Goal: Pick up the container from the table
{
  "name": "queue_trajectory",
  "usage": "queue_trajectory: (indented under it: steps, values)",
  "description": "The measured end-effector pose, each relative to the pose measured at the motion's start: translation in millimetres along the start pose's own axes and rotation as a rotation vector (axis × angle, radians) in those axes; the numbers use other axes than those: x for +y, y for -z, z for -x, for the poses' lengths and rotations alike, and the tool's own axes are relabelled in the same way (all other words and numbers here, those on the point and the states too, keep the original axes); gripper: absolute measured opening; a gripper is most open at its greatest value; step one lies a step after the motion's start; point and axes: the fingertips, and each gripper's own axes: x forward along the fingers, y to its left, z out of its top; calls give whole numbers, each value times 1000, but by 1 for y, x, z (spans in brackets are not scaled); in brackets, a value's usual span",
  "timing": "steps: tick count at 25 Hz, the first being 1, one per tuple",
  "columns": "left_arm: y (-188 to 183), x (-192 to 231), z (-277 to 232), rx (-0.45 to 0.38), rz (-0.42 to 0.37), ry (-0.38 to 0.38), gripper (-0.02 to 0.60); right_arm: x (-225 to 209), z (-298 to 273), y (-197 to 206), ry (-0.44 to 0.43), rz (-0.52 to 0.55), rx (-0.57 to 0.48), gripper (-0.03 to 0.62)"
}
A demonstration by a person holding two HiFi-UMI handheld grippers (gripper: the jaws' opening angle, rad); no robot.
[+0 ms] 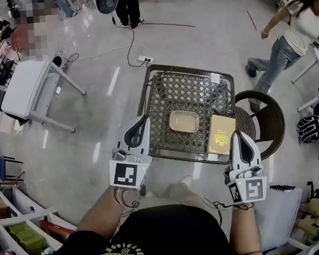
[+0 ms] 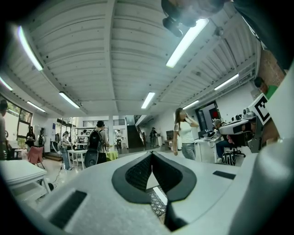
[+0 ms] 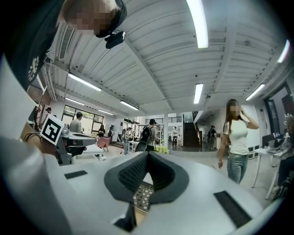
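Left claw (image 2: 151, 155): jaws closed, tips touching, nothing held. Right claw (image 3: 147, 155): jaws closed, tips touching, nothing held.

In the head view, both claws hover at the near edge of the lattice bench (image 1: 162, 96), one at each near corner.

The container (image 1: 184, 121), a shallow pale tray with rounded corners, lies at the centre of the bench, apart from both claws. Its contents cannot be made out.

A tan box (image 1: 221, 134) lies just right of the container. It bears a yellow emblem; the print is unreadable.

A round brown chair (image 1: 270, 122) stands beside the bench's right side.
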Motion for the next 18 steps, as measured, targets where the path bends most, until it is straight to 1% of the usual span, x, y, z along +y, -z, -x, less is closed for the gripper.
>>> queue_trajectory:
  steps: [6, 12, 16, 18]
  values:
    - [0, -3, -17, 0, -15, -35, 9, -23, -9, 0, -27, 4, -7, 11]
    - [-8, -19, -41, -8, -25, -56, 10, -53, -14, 1, -53, 3, -9, 11]
    - [-5, -28, -50, 18, -30, -60, 9, -66, -19, 1, -66, -2, -12, 11]
    - [-6, -32, -54, 17, -28, -60, 9, -71, -20, 2, -71, -3, -15, 11]
